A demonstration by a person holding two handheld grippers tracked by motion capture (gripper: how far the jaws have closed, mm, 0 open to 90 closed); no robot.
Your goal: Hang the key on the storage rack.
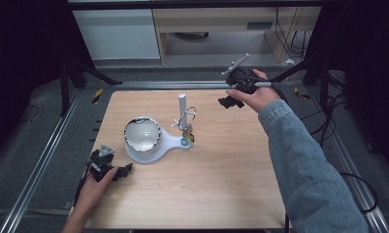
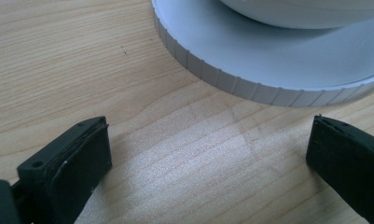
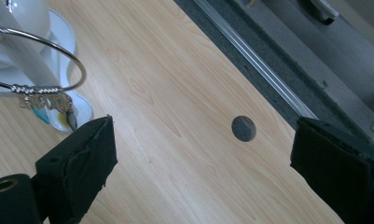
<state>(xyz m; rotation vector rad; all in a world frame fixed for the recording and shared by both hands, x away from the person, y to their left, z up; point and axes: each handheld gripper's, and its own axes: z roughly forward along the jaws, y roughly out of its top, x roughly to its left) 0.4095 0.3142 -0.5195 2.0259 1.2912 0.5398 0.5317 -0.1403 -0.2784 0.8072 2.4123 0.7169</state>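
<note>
1. Nearest the lens in the left gripper view, the left gripper [image 2: 208, 154] has its two black jaws spread wide with only bare wood between them; it grasps nothing.
2. Just past those jaws sits the ribbed edge of the white stand base [image 2: 250, 60], cut off by the top and right of the frame.
3. In the high view the left gripper [image 1: 125, 170] rests low on the wooden table [image 1: 221, 189], its jaws close to the base [image 1: 175, 143], which carries a white bowl [image 1: 142, 133].
4. The right gripper [image 3: 201, 154] is likewise released, jaws far apart over the table, holding nothing.
5. Beyond its left jaw hangs a wire ring [image 3: 45, 60] strung with small beads and charms [image 3: 49, 100]; these are blurred and hard to make out.
6. A dark round hole [image 3: 244, 128] marks the tabletop near the table's edge.
7. In the high view the right gripper [image 1: 229, 102] is partly hidden by the person's hand [image 1: 255, 94]; a white post [image 1: 182, 104] rises from the stand.
8. No readable writing is visible.
</note>
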